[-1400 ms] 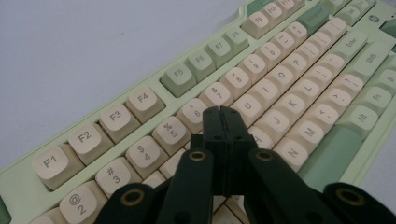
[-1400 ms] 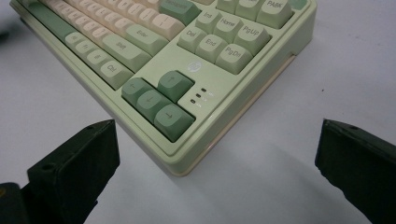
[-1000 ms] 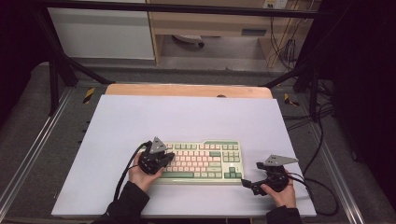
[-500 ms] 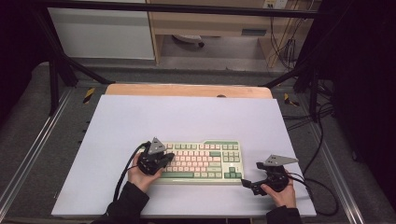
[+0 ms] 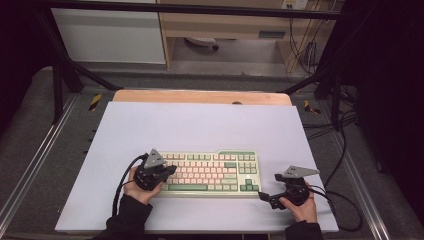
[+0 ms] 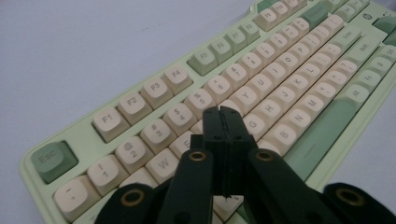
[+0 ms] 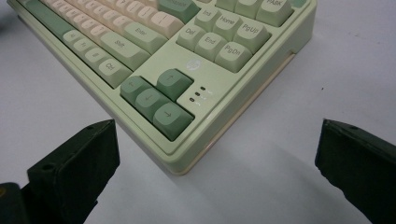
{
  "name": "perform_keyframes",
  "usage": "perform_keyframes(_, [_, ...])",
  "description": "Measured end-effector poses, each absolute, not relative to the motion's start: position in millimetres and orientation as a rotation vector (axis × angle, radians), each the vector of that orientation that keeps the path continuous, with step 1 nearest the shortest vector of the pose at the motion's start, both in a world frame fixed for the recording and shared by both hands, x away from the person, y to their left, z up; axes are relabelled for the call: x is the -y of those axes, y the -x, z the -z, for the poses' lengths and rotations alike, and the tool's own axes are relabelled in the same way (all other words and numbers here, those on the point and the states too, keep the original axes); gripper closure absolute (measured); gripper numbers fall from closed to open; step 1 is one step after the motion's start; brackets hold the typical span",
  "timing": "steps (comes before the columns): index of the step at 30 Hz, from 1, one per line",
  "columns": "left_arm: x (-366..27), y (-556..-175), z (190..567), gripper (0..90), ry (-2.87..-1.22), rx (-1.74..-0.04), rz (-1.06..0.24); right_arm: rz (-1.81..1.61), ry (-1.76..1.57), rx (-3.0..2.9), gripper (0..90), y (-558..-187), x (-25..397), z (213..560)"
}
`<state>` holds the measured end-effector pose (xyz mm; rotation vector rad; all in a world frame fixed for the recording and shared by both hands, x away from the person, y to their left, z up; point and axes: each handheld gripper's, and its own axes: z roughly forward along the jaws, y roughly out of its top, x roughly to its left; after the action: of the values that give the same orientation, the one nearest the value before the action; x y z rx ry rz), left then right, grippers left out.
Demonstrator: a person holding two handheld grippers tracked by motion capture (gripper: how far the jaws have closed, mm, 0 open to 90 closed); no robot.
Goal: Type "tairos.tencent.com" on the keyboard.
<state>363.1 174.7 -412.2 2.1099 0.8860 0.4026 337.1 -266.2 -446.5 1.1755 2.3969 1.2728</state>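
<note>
Forearms in dark sleeves come in from the near edge of the desk (image 5: 200, 125), each hand carrying a tool. The left tool (image 5: 169, 172) sits over the left end of the keyboard (image 5: 212, 172), its jaws pressed together with nothing between them; in the left gripper view the closed left tool (image 6: 227, 122) hovers above the upper letter keys, just beyond the W key (image 6: 162, 163), and whether the tip touches a key cannot be told. The right tool (image 5: 262, 194) lies low on the desk just off the keyboard's near right corner, its jaws spread wide and empty; in the right gripper view the right tool (image 7: 217, 149) frames that corner, with the arrow keys (image 7: 159, 101) and three small indicator lights (image 7: 197, 94) just beyond the gap. The keyboard, pale green with cream and darker green caps, lies flat on the light sheet covering the desk, towards the near side and slightly right of centre. Beyond it the sheet runs back to a strip of bare wooden edge (image 5: 200, 96), and cables (image 5: 340, 150) trail off the right side.
</note>
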Motion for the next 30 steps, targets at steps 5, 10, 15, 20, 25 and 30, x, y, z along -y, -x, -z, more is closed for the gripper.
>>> perform_keyframes(5, [-187, -361, 411, 90.0, -2.101, -0.902, -0.407, -1.266, -1.165, -2.402, 0.4, -337, 266, 447])
perform_keyframes(10, [-198, -357, 415, 90.0, -2.103, -0.918, -0.411, -1.263, -1.175, -2.402, 0.4, -337, 266, 447])
perform_keyframes(15, [-207, -355, 419, 90.0, -2.101, -0.935, -0.412, -1.264, -1.174, -2.401, 0.4, -337, 266, 447])
perform_keyframes(20, [-210, -357, 422, 90.0, -2.098, -0.948, -0.409, -1.261, -1.175, -2.405, 0.4, -337, 265, 448])
perform_keyframes(25, [-209, -358, 426, 90.0, -2.109, -0.949, -0.411, -1.259, -1.173, -2.406, 0.4, -338, 265, 448])
perform_keyframes(30, [-209, -358, 428, 90.0, -2.106, -0.953, -0.411, -1.26, -1.17, -2.404, 0.4, -337, 265, 448])
